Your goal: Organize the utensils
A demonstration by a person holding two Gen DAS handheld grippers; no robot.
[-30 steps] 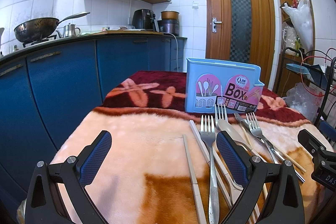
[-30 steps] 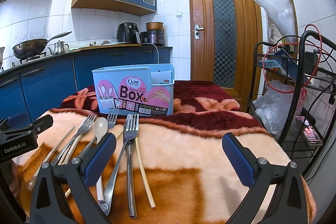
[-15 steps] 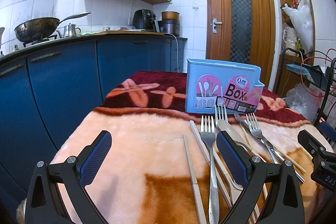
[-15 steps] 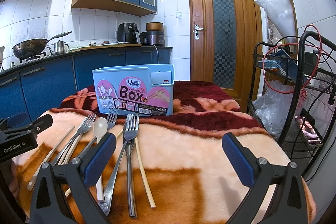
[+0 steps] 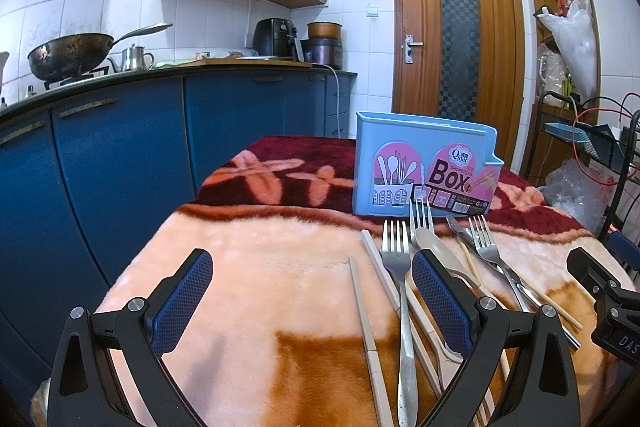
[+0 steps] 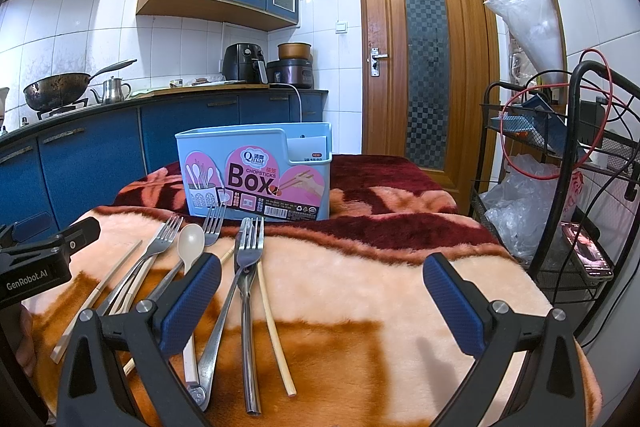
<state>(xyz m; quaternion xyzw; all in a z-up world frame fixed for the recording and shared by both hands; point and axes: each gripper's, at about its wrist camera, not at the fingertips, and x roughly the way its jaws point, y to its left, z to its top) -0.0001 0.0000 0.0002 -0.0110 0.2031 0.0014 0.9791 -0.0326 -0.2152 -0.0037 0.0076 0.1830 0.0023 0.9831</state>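
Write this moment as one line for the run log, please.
left hand-held gripper: open, empty | right hand-held gripper: open, empty | forks, spoon, chopsticks: loose on blanket | chopsticks box: upright behind them

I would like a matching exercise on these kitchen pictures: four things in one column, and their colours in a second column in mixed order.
Things:
1. box
2. spoon
3. door
4. wok

Colours:
A. brown wood
B. dark, blackened
C. light blue with pink labels
D. beige

Pairs: 1-C, 2-D, 3-A, 4-B
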